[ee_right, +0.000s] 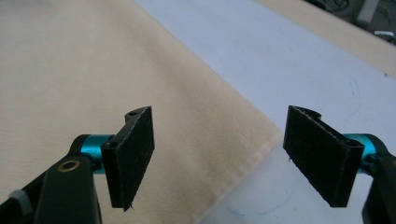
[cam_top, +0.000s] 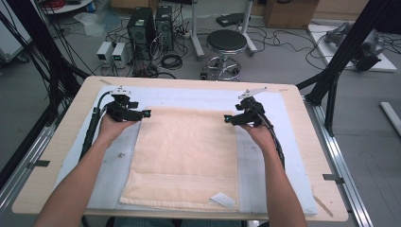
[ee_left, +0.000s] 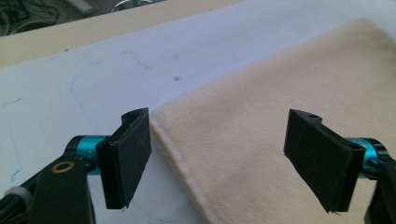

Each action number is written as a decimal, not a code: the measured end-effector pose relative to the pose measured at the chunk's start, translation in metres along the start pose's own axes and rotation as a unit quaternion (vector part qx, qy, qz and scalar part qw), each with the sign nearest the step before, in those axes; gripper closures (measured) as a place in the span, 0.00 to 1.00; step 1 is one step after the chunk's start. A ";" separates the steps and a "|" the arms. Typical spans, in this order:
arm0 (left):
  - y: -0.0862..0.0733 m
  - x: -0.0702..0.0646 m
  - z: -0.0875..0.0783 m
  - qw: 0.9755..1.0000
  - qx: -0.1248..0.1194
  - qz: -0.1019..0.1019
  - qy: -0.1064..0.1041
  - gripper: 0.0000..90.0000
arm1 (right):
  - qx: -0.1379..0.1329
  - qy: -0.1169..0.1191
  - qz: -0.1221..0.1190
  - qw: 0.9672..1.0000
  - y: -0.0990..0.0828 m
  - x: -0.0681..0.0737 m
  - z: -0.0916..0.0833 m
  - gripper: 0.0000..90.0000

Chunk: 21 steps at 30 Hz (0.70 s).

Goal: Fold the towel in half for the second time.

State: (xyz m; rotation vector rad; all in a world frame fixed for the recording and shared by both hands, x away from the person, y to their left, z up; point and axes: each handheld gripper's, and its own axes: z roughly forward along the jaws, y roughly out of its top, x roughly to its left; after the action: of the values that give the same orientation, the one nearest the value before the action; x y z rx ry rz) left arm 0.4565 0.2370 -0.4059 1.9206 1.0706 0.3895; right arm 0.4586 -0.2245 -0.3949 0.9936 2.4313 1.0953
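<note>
1. On the pale wooden table (cam_top: 61,142) lies a white rectangular mat (cam_top: 279,142), and your cream-coloured terry towel (cam_top: 184,156) is spread flat on the middle of it, long side running away from you
2. At the towel's far left corner you hold the left gripper (cam_top: 147,113), its tips aimed inward at the cloth edge; the left gripper view shows its two black jaws standing apart, released, with the towel corner (ee_left: 224,135) lying between and beyond them, the pads not pressing it
3. At the far right corner you hold the right gripper (cam_top: 227,119), likewise aimed inward; the right gripper view shows the jaws apart and grasping nothing, with the towel's hemmed corner (ee_right: 233,154) under the gap
4. Near the towel's front right corner a small white label (cam_top: 223,200) lies on the cloth
5. Beyond the table a black round stool (cam_top: 226,42) stands on the grey floor, with two black computer towers (cam_top: 151,26) to its left
</note>
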 end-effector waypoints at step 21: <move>-0.017 -0.008 0.032 0.997 0.078 0.005 0.002 0.67 | 0.078 0.025 0.044 0.996 -0.017 -0.008 0.035 0.63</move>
State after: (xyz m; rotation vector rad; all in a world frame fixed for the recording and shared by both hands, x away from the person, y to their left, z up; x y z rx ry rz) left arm 0.4629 0.2172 -0.4367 2.0629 1.1225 0.3229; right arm 0.4742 -0.2193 -0.4308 1.1459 2.5682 0.9800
